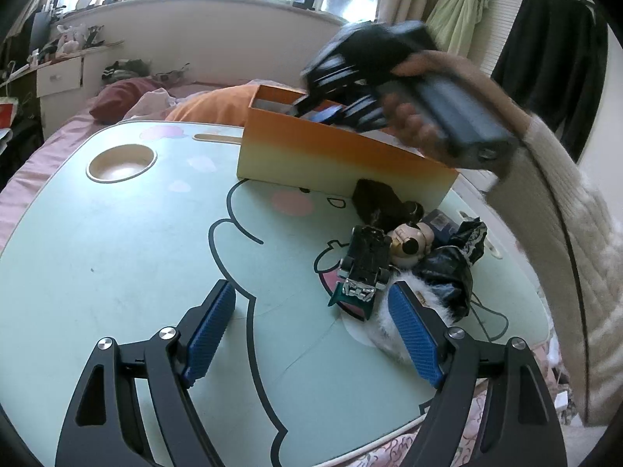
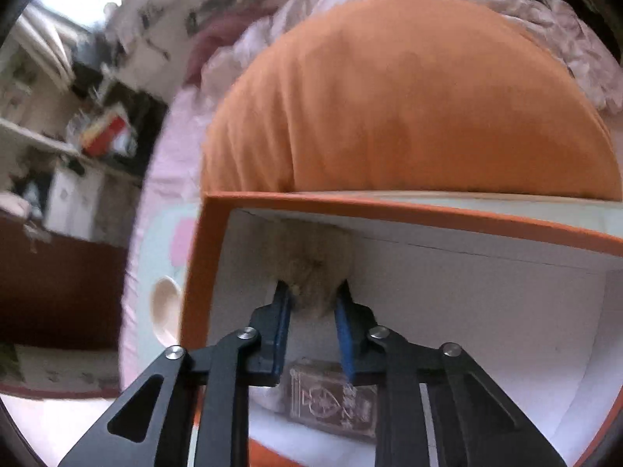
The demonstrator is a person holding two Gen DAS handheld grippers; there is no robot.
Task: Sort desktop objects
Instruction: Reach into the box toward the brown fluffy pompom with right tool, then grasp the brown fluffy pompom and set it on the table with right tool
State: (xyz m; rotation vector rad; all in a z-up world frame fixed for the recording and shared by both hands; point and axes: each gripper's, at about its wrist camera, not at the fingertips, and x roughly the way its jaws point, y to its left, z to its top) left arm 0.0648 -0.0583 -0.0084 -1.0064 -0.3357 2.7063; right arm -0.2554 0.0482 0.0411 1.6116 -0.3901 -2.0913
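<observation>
The pale green lap table with a cartoon print point(image 1: 117, 241) stands on a bed, and at its far side sits the open orange cardboard box with a white inside point(image 1: 331, 155), the place where the things seem to be gathered. Behind the box lies a rounded orange cushion point(image 2: 409, 97). The right claw point(image 2: 313, 292), held by a hand in a cream sleeve, reaches down into the box with its blue pads closed on a small tan fluffy thing point(image 2: 311, 257) near the far wall; a brown patterned card pack point(image 2: 331, 401) already lies on the box floor beneath it. So at least one thing looks sorted and a second is about to be let go. The left claw point(image 1: 311, 334) hovers over the table with its jaws wide apart and nothing between them. Unsorted things remain in a huddle just ahead of it: a crumpled black glossy wrapper point(image 1: 455, 264), a dark furry lump point(image 1: 377, 198) against the box wall, a black toy car with chrome ends point(image 1: 364, 264), and a small beige round-headed figure point(image 1: 409, 245).
</observation>
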